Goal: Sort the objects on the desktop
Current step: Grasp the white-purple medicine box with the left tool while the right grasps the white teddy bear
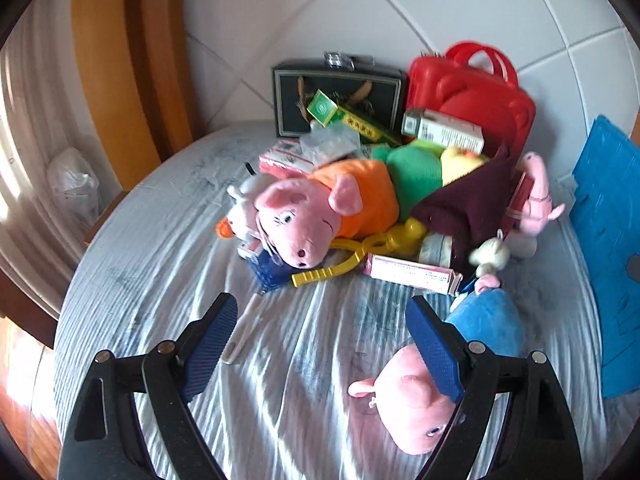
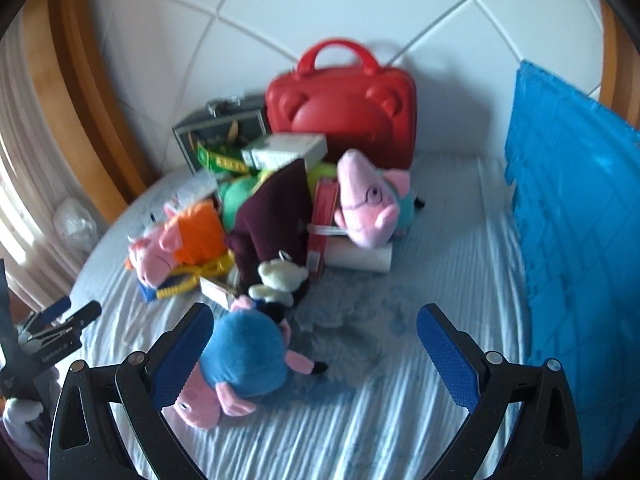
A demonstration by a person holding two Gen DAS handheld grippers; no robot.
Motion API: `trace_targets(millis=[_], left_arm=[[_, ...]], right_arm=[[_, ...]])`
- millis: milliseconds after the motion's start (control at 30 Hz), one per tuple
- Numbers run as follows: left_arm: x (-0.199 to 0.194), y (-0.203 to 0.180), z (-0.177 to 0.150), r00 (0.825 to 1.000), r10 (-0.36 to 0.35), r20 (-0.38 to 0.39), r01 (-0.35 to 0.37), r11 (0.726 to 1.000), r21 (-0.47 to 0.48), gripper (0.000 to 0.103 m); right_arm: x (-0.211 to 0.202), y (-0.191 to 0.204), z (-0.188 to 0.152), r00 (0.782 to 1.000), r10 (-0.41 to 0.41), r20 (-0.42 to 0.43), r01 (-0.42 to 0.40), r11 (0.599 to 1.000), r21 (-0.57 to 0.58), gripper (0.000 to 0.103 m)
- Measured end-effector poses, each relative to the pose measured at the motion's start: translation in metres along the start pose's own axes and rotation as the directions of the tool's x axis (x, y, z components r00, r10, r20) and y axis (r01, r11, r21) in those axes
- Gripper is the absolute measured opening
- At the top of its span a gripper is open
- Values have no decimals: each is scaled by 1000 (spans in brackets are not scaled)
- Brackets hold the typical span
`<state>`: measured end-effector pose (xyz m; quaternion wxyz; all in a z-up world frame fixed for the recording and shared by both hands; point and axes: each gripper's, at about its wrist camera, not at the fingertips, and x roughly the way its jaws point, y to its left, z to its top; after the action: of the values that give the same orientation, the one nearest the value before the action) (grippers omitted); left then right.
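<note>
A heap of toys and boxes lies on the pale blue sheet (image 1: 304,344). An orange-dressed pig plush (image 1: 312,212) faces me in the left wrist view, with a yellow plastic toy (image 1: 360,252) and a pink carton (image 1: 412,274) below it. A blue-dressed pig plush (image 1: 452,356) (image 2: 244,360) lies nearest. My left gripper (image 1: 320,340) is open above the sheet, its right finger in front of that plush. My right gripper (image 2: 316,344) is open too, with the blue plush partly behind its left finger. A white pen (image 1: 246,330) lies by the left finger.
A red carry case (image 2: 344,108) and a dark grey case (image 1: 340,96) stand at the back against the white padded wall. A glasses-wearing pig plush (image 2: 368,208), a small white bear (image 2: 280,280) and a maroon cloth (image 2: 276,216) top the heap. A blue foam mat (image 2: 572,240) stands at the right.
</note>
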<state>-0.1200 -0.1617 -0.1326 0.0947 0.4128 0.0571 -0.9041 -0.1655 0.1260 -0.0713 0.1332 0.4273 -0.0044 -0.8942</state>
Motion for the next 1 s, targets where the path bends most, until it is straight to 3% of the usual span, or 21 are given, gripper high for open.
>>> trace_targets(millis=[167,300,500,667,733,767,867,900,933,1000], left_arm=[[51,-18,9,994,-57,-97,60,998,32,86],[90,-23,22,978,-111,-179,104,993,-50,86],[144,-39,37,940,-177,-292,122,973,-195,86],[180,-57,27,903,-174,-393,98,974,-206,87],[186,-59,24,899,-188,-396,107,970,-218,87],[188,-59,24,899,-178,-400,102,974,-203,86],[191,-58,18,894,-127,-430,80,989,-126,56],[193,-57,12,887,-116,-448,76,991,-106,53],[188,-60,8,902,-80,-423,70,997,-39,52],[184,-65,0,909,-14,-416,40,998,54,50]], right_arm=[[36,0,1,998,7,-69,-6,1000,15,102],[67,-2,6,993,5,-121,-1,1000,31,97],[113,-2,13,982,34,-187,-23,998,62,86],[149,5,16,966,104,-236,-84,992,93,85],[164,10,15,958,125,-256,-104,990,96,83],[172,12,15,953,137,-270,-114,988,100,79],[194,17,10,934,184,-307,-154,981,121,61],[198,18,9,929,199,-311,-167,978,125,61],[203,20,7,927,205,-314,-174,977,122,61],[209,23,6,924,210,-320,-181,976,118,61]])
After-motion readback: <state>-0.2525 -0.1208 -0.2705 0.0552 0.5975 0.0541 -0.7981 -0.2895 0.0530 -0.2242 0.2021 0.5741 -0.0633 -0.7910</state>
